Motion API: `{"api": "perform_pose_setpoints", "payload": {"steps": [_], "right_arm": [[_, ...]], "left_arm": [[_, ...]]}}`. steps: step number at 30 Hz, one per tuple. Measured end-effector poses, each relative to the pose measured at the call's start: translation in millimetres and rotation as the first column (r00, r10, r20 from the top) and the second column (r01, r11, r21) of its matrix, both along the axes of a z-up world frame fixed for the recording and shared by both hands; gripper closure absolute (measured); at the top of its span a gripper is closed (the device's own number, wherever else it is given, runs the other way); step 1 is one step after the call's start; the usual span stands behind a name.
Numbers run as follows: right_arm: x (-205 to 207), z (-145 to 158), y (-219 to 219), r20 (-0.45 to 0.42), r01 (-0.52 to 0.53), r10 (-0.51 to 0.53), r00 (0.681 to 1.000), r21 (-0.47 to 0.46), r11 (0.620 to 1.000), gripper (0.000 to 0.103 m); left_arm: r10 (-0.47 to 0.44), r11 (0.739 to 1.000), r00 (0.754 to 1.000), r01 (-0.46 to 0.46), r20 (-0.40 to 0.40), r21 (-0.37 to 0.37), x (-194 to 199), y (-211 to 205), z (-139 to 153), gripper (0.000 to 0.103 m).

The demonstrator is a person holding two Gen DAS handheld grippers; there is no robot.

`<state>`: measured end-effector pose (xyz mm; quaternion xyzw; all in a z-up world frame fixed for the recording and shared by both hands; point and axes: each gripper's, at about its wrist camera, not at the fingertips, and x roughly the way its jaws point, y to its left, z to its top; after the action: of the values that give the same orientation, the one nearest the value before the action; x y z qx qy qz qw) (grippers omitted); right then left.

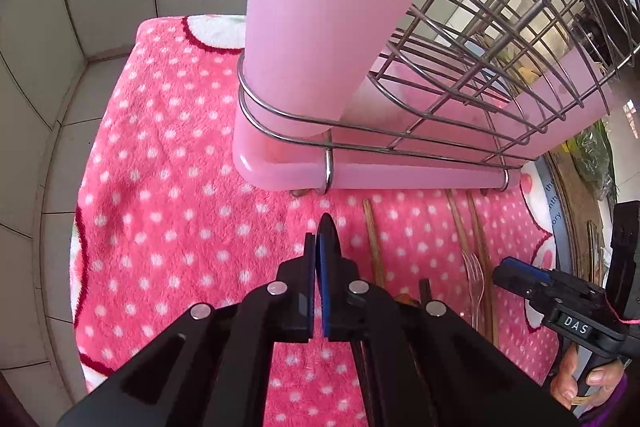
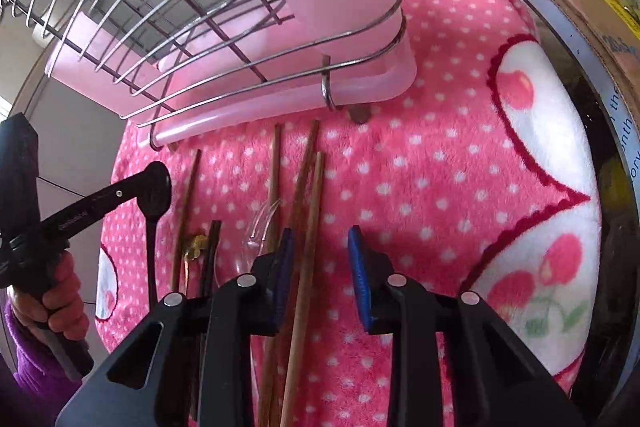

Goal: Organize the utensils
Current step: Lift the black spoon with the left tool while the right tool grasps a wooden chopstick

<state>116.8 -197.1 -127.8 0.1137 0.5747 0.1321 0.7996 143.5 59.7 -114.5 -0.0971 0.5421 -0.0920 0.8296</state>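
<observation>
Chopsticks (image 2: 308, 211) near rack (image 1: 400, 143) edge, between right gripper's (image 2: 320, 267) parted jaws; left gripper (image 1: 316, 267) clamped on black spoon (image 1: 329, 235).

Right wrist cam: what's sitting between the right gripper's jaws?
One light wooden chopstick, lying on the pink towel, runs through the gap of the right gripper; neither pad presses on it. The right wrist view shows this.

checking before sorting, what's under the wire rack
A pink drip tray sits directly under the wire rack, resting on the pink dotted towel. What lies beneath the tray is covered.
</observation>
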Motion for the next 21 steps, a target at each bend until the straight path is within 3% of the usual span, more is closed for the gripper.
{"api": "perform_pose_setpoints", "payload": {"steps": [8, 12, 21], "right_arm": [[12, -6, 25, 0.010, -0.019, 0.021, 1.000, -0.104, 0.994, 0.076], [15, -7, 36, 0.033, -0.037, 0.044, 0.999, -0.170, 0.985, 0.091], [3, 8, 0, 0.045, 0.034, -0.035, 0.998, 0.016, 0.999, 0.097]], "left_arm": [[-0.039, 0.999, 0.999, 0.039, 0.023, -0.005, -2, 7, 15, 0.102], [-0.055, 0.998, 0.998, 0.055, 0.039, 0.004, -5, 11, 25, 0.102], [-0.025, 0.999, 0.997, 0.027, 0.078, -0.028, -20, 23, 43, 0.102]]}}
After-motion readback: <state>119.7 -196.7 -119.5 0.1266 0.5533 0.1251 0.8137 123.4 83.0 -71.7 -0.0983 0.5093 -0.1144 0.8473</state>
